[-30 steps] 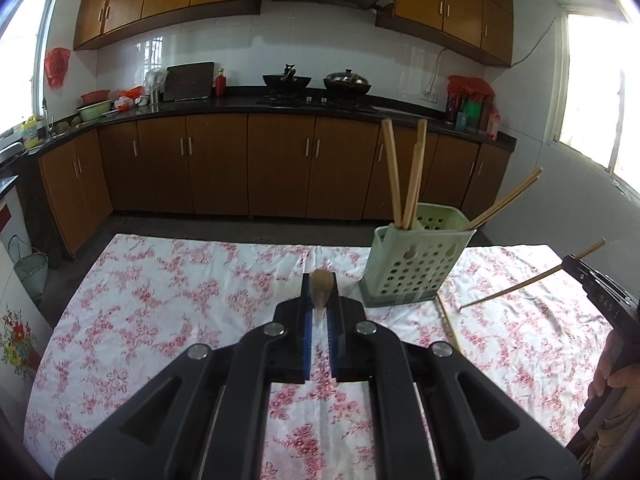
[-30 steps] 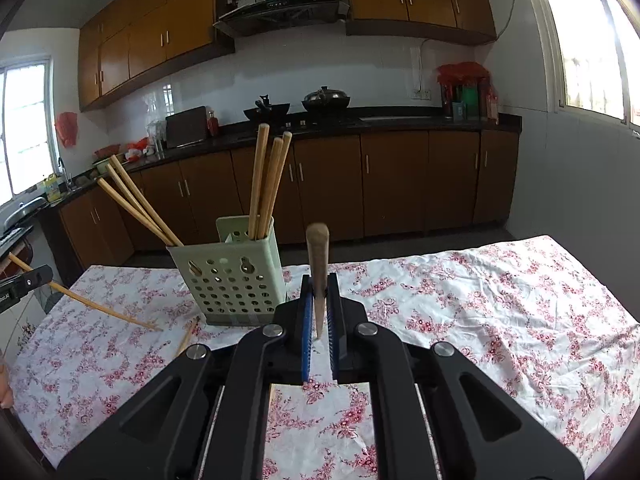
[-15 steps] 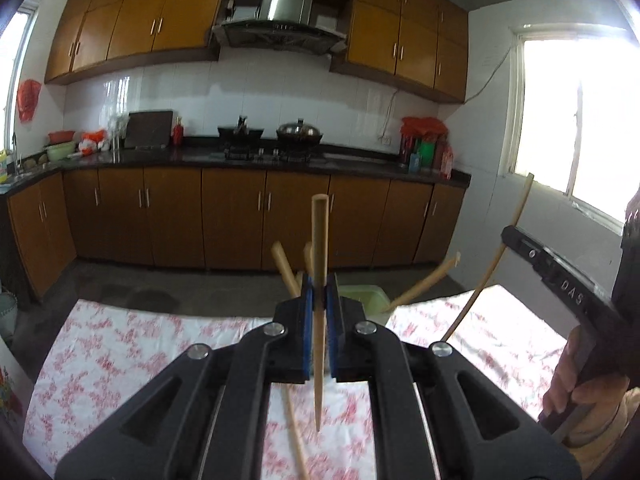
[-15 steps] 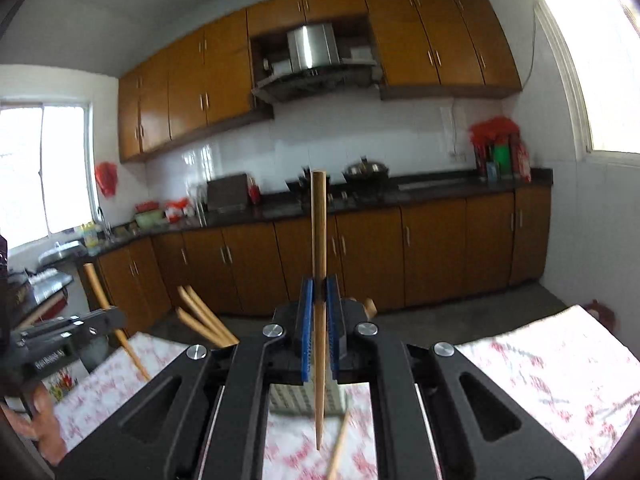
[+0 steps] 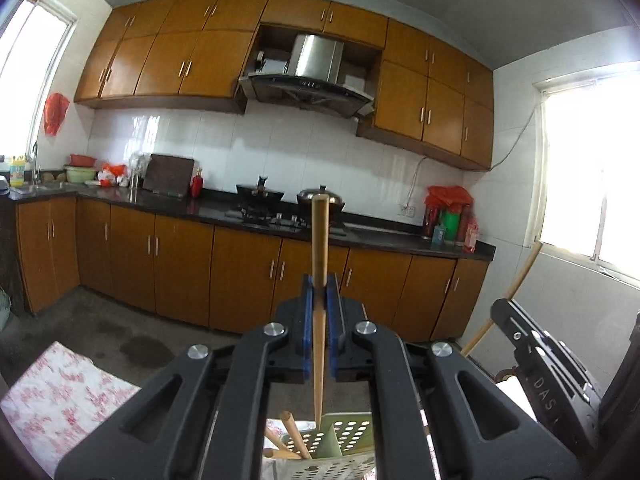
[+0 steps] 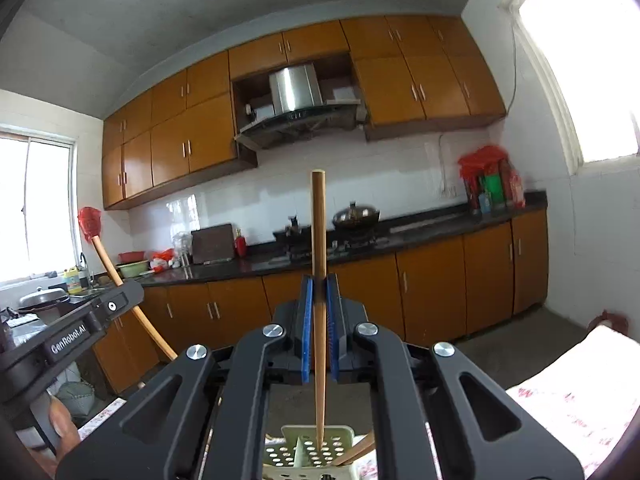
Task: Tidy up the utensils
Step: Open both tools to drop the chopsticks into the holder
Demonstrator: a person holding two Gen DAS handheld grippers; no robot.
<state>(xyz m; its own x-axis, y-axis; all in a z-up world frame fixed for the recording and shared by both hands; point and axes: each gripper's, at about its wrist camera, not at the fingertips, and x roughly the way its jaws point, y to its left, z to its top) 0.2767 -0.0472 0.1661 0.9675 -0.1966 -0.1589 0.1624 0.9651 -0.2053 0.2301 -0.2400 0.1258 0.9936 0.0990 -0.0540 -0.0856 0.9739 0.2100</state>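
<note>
The left gripper [image 5: 319, 292] is clamped tight on a chopstick [image 5: 319, 280], held upright with its tip just above the green holder [image 5: 348, 436]. The right gripper [image 6: 319, 292] is likewise closed on its own chopstick [image 6: 319, 280], its tip over the holder [image 6: 316, 440]. Both tips hang over the same holder, which already has sticks leaning in it. Likely trouble: the two sticks colliding above the holder, or a tip catching the rim or a leaning stick and tipping the light holder over.

Chopstick [image 6: 319, 280] upright over holder [image 6: 308, 446]
</note>
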